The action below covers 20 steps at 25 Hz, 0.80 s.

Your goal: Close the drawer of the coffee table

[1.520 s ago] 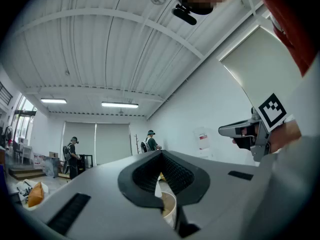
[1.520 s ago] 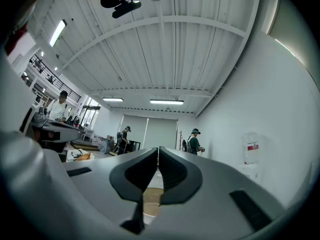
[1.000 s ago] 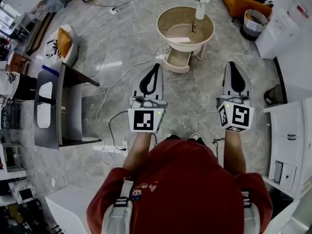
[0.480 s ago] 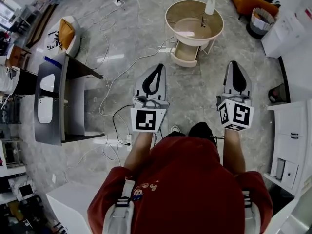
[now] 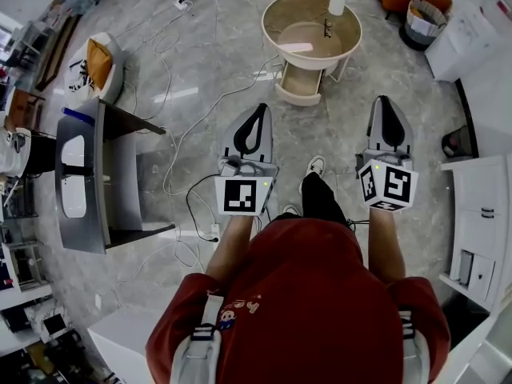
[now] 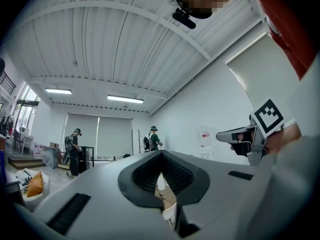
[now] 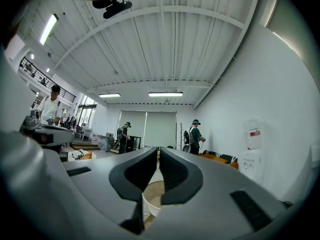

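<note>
Floor [image 5: 232,46]: grey marble.
Coffee table [image 5: 280,14]: round, drawer [image 5: 302,82] pulled out.
Left gripper [image 5: 258,109]: jaws together, empty.
Right gripper [image 5: 385,102]: jaws together, empty.

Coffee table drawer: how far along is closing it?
Done: nothing; the drawer stands pulled out beneath the coffee table. In hand: the approach, with the left gripper and right gripper both shut, empty and well short of it. Left: get to the table and push the drawer in.
</note>
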Tool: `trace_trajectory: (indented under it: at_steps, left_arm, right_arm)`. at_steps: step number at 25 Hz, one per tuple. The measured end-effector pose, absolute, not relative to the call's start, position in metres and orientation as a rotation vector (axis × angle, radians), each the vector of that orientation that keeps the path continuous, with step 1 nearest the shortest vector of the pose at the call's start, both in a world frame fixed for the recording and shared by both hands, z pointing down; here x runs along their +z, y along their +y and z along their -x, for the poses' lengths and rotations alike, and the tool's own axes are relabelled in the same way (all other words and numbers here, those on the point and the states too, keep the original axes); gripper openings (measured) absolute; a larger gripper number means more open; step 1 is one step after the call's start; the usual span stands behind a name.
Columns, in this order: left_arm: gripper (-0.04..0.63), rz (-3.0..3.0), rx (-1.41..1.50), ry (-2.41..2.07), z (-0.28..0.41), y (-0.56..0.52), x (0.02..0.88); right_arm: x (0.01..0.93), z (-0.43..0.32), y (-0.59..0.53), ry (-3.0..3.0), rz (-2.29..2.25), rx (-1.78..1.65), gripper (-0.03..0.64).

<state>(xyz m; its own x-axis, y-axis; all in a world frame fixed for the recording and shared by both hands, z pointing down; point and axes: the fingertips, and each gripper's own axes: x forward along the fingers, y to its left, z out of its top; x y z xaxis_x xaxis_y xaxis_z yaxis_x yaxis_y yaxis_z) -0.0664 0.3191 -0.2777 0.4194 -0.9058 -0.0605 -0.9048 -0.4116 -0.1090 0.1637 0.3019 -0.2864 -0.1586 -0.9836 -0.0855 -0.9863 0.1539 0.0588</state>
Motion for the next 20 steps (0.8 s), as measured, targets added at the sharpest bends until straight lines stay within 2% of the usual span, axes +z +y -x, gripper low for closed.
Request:
trace_trajectory:
  at_steps: [13, 17, 20]
  left_arm:
    - [0.012, 2.531, -0.032, 1.593, 0.034, 0.188, -0.286]
    - [0.012, 2.525, 0.090, 1.620, 0.014, 0.134, -0.299]
    - [0.012, 2.529, -0.037, 1.589, -0.003, 0.104, -0.285]
  right_arm:
    - [-0.274, -0.191, 0.180, 2.355, 2.023, 0.103, 0.028]
    - [-0.275, -0.215, 0.136, 2.355, 2.042, 0.110, 0.028]
    - [-0.273, -0.232, 0.101, 2.350, 2.051, 0.103, 0.028]
